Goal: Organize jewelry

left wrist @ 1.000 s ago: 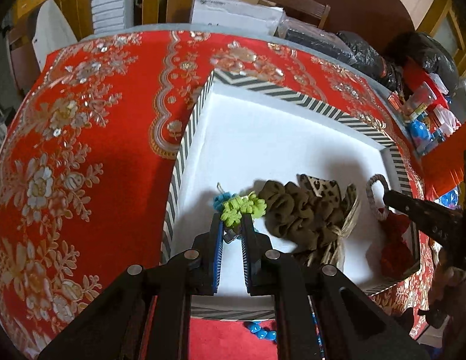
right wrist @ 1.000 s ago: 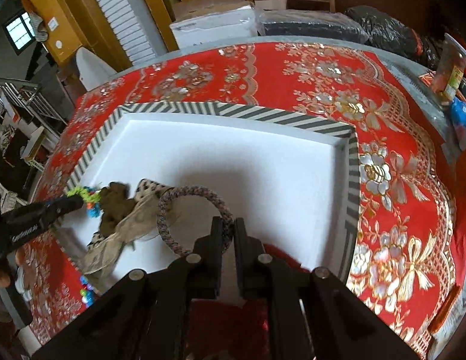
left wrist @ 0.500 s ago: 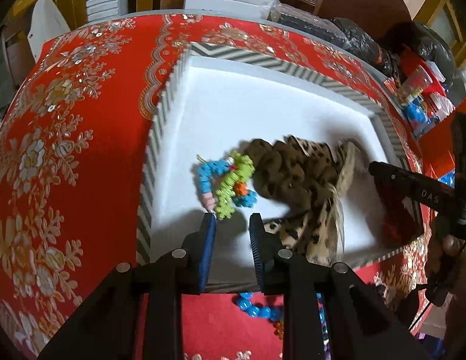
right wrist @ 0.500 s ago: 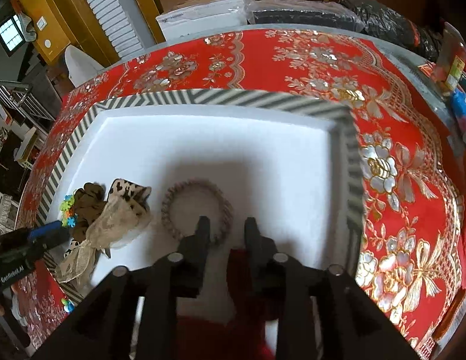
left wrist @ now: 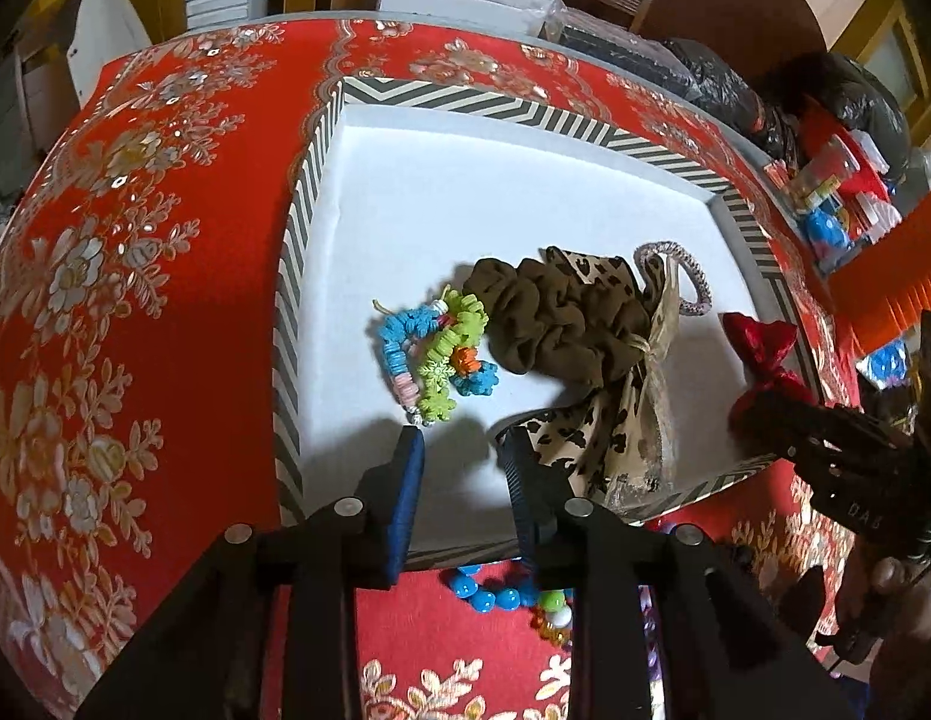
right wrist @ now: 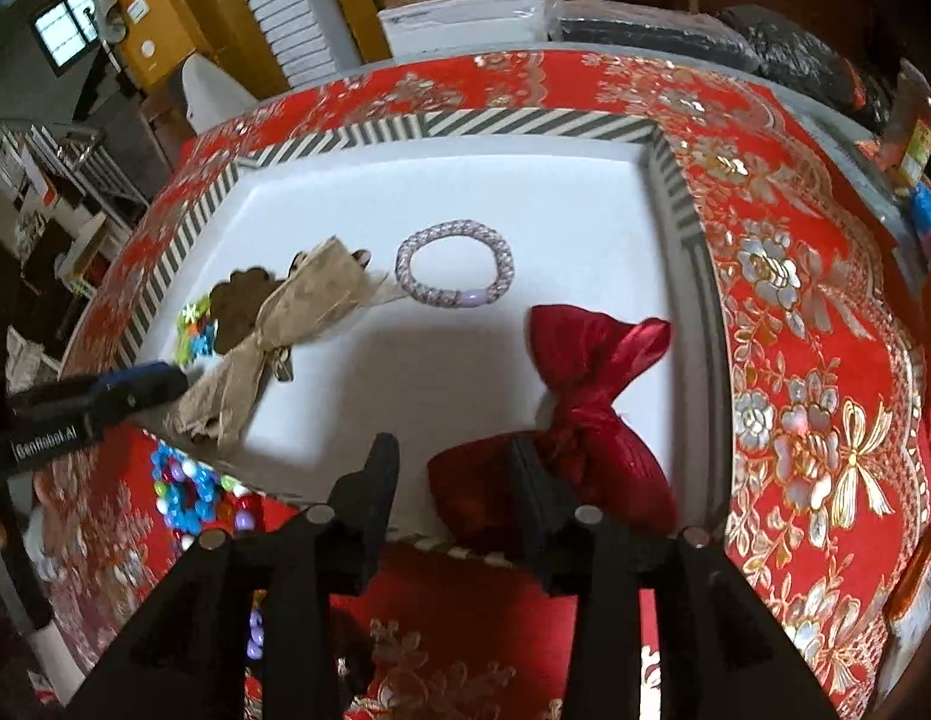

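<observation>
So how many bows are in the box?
2. The red bow lies at the right side of the box, just ahead of the right gripper. The leopard bow lies at the left. More may be hidden underneath.

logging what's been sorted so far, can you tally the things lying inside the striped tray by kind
Beaded bracelets: 1, the green and blue one
Scrunchies: 1, brown
Bows: 2, leopard print and red satin
Braided bands: 1, lilac
Total: 5 in the striped tray
A second beaded bracelet lies outside on the red cloth, not counted.
</observation>
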